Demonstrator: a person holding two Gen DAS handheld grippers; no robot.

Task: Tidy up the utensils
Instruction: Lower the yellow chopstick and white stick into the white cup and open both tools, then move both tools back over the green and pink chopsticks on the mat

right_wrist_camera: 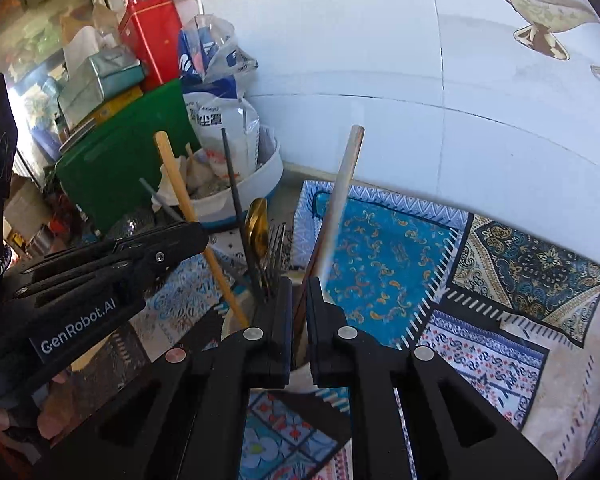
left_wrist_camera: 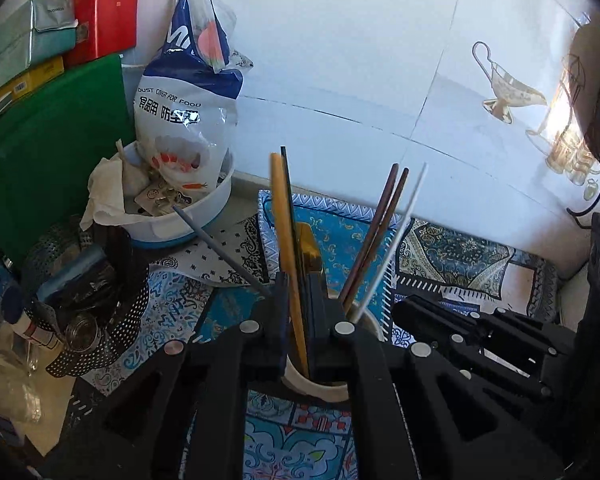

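Note:
A white utensil cup stands on the patterned cloth and holds several utensils. My left gripper is shut on a tan wooden stick and a thin black chopstick that reach down into the cup. Two dark brown chopsticks and a white stick lean in the cup to the right. My right gripper is shut on a pale wooden handle over the same cup. A gold spoon and a fork stand in the cup beside it.
A white bowl full of bags and packets stands at the back left beside a green board, a red tin and boxes. A black perforated basket sits at left. The white tiled wall is close behind. The left gripper's body fills the right wrist view's left.

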